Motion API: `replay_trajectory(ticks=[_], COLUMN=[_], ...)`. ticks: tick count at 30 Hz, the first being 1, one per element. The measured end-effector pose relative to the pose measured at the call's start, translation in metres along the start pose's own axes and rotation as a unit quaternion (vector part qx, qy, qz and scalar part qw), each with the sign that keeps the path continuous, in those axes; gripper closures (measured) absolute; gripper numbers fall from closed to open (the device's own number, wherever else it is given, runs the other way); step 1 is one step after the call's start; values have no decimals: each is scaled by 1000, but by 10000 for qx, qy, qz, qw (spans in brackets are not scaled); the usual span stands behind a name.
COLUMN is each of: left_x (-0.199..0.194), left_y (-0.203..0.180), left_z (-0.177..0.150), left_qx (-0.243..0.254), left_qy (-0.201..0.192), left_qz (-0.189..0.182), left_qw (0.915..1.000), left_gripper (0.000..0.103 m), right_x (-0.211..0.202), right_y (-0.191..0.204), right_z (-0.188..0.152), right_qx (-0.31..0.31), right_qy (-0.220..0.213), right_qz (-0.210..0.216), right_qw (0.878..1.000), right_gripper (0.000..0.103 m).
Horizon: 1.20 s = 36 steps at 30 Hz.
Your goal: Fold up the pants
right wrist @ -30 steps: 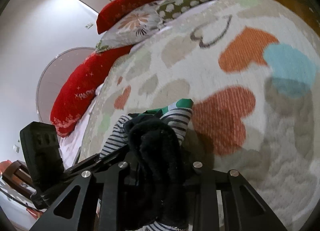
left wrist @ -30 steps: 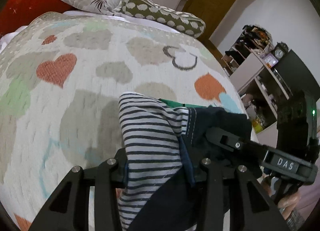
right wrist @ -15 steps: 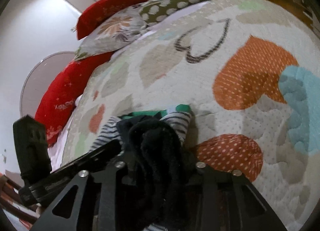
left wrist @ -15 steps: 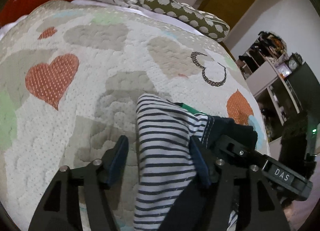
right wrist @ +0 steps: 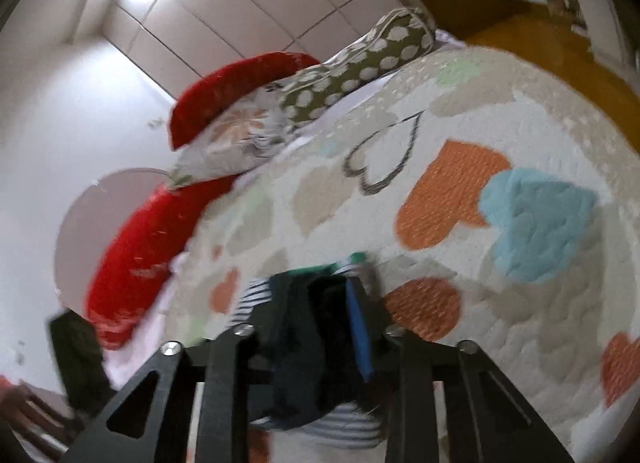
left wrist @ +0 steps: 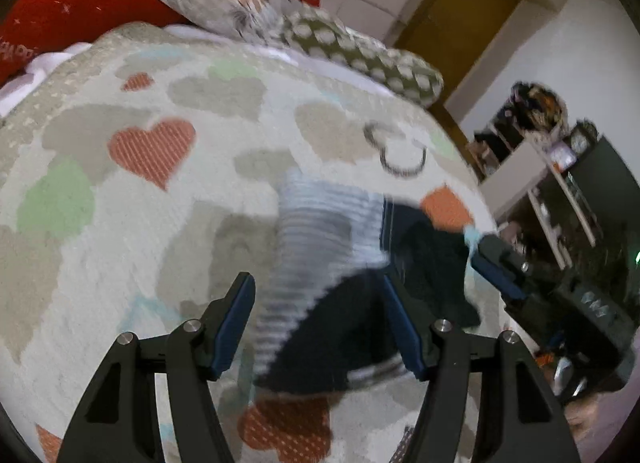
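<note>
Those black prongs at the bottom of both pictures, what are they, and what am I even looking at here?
They are hand-held tongs, one in each of a person's hands, each with a camera looking along its two fingers. One picture is from the left tongs, the other from the right tongs. Below lies a bed with a heart-patterned cover and pillows. On it are the pants, striped and dark. The left tongs are open around them, gripping nothing. The right tongs have dark cloth between their fingers, but blur hides whether they grip.

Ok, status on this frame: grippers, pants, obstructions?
Left gripper open, pants loose between fingers. Right gripper shut on pants. Bedspread ahead unobstructed.
</note>
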<state>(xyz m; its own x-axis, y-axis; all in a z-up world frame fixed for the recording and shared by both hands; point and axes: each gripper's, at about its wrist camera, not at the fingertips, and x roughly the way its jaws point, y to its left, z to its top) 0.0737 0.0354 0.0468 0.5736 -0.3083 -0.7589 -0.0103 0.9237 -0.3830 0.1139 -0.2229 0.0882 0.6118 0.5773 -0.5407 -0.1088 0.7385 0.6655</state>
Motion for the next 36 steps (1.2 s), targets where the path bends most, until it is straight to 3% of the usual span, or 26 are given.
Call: replay_trajectory(ticks=[4,6,7,8,12,18,22,25,28,30,33,36], left_x=[24,23,22,22,21,21,16,5,-3,0,9,-7], left_y=[0,-3,-4,-4,-1,-5,-7,-10,-16,-15,-8,-13], left_z=[-19,-19,-19,-17,-19,-25,-25,-29,-35,-40,-45,-49], left_qx=[-30,98,116,124,82,165,108,232,393,392,230,360], left_qy=[346,322,347,378,364,294,338,287,219,268,651,555], left_qz=[72,85,72,39,-4,114,156,266,482,625,573,563], left_qw=[9994,9994,9993,9992,9993,9994,9992,9990,9978,9969,9960,9962], left_gripper=[38,38,38,37,37,34,32,31,23,18,18,19], right_x=[19,27,28,27,22,13,42,23,6,3,11,9], right_y=[0,-8,-12,-16,-7,1,-11,-6,5,4,-4,-2], right_z=[-18,-28,-31,-31,-28,-21,-14,-15,-24,-34,-43,-42], right_qx=[79,-79,-124,-172,-453,-346,-188,-126,-479,-538,-481,-528], right_qy=[681,836,862,847,845,448,799,585,430,497,671,758], right_qz=[473,18,-92,-187,-426,-152,-529,-450,-717,-845,-950,-1051], right_qw=[9965,9965,9962,9961,9945,9983,9952,9972,9953,9937,9920,9902], right_gripper=[78,83,97,102,102,99,98,97,96,95,95,95])
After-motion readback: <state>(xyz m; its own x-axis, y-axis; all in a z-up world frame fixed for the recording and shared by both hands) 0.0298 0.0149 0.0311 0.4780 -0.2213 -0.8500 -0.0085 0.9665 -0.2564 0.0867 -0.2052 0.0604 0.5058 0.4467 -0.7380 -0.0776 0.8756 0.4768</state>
